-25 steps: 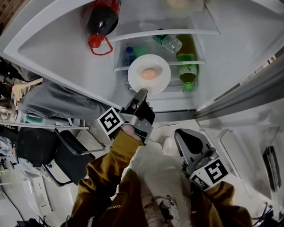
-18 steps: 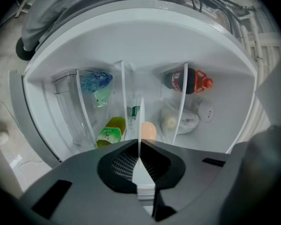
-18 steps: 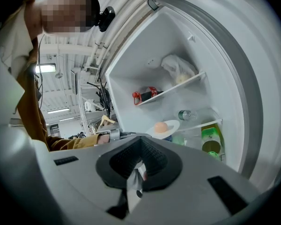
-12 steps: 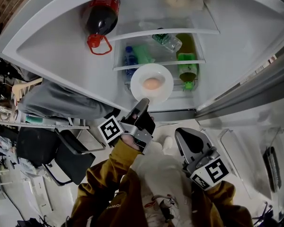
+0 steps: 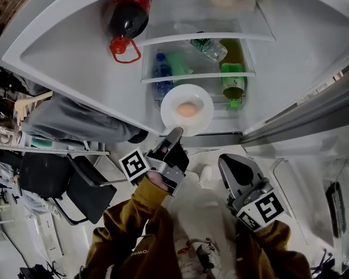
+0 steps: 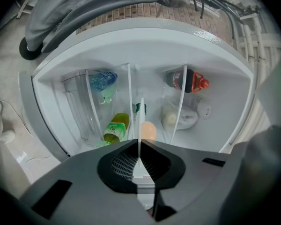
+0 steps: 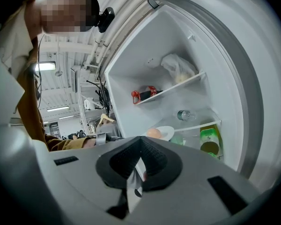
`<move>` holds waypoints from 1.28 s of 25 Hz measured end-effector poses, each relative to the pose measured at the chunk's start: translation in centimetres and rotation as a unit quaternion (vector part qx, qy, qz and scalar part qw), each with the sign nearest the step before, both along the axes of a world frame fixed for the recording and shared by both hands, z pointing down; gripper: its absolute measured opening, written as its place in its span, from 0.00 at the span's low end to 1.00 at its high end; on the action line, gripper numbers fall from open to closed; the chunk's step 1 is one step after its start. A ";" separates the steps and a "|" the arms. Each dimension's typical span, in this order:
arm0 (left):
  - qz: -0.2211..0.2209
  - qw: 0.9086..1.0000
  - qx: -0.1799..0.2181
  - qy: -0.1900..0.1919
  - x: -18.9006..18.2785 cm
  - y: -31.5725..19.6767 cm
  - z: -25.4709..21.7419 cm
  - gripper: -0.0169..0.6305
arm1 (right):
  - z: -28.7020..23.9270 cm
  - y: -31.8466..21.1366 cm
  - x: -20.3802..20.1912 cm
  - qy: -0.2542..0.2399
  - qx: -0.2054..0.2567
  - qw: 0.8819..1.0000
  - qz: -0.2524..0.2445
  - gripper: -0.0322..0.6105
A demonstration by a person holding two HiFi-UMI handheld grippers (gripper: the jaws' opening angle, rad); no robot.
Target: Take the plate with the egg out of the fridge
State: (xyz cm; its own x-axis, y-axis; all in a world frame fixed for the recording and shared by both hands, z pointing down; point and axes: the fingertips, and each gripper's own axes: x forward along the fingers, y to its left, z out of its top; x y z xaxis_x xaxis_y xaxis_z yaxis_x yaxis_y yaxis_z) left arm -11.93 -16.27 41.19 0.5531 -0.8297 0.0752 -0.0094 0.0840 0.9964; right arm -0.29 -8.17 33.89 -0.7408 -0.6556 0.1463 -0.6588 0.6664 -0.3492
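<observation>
While left claw (image 5: 175, 132) pinches plate (image 5: 205, 106) rim, egg (image 5: 187, 110) sits just beyond tips.

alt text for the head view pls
The left gripper grips a white plate with an egg by its rim, in front of the open fridge's shelves. A cola bottle and green bottles sit inside; the right gripper is lower right, empty.
</observation>
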 end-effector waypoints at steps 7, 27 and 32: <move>0.013 1.000 -0.001 -0.001 -0.1 1.7 -0.1 0.06 | -0.1 -0.2 0.1 0.008 0.004 1.000 -0.005 0.04; 0.047 0.999 -0.017 0.007 0.0 6.7 0.2 0.06 | -0.4 -0.6 -0.7 0.010 -0.005 0.998 -0.057 0.04; 0.042 0.999 -0.014 0.015 -0.2 7.2 0.2 0.06 | -0.3 -0.4 -1.4 0.026 0.003 0.997 -0.079 0.04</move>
